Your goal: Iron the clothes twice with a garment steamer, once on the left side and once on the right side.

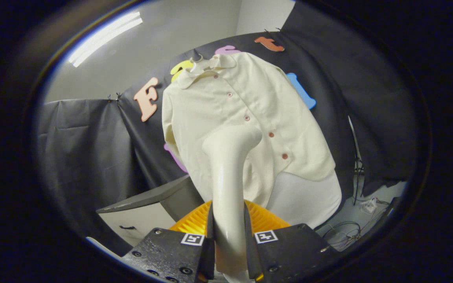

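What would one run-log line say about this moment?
tongs: shut on garment steamer handle | steamer head: against cream button-up shirt, beside its button row | shirt: hanging on booth wall

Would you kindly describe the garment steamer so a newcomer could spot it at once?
Find the cream shirt hanging on the black cloth wall. In front of its lower half rises the garment steamer, clamped between the tongs. Its smooth, glossy curved neck distinguishes it from the matte buttoned fabric.

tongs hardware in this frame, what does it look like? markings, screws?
The tongs have two dark blocky carriages with a rough matte surface, each carrying a square black-and-white fiducial tag on top and several round screw heads. A slim finger rises from each. No cables visible on them.
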A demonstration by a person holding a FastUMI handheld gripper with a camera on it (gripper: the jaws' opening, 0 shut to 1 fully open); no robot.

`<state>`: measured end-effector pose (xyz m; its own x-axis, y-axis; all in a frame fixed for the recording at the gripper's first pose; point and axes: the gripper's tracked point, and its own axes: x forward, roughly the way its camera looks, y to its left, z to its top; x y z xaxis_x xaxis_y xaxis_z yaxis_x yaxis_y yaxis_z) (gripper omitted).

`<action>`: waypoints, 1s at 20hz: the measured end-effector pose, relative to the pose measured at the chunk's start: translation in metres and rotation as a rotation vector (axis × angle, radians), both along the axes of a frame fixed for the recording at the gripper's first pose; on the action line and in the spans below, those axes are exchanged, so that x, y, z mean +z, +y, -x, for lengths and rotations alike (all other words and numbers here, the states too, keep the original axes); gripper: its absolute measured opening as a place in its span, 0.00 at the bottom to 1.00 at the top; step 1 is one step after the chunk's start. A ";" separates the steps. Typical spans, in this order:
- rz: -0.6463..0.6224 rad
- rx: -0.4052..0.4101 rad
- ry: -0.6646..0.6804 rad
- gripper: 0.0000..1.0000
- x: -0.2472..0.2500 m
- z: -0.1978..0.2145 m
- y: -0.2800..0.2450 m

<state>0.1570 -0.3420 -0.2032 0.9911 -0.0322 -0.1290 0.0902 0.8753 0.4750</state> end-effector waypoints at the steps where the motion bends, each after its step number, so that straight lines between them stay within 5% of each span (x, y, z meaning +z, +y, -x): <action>1: 0.023 -0.006 -0.007 0.32 0.011 -0.004 -0.003; 20: 0.128 -0.200 -0.122 0.32 0.148 -0.129 -0.137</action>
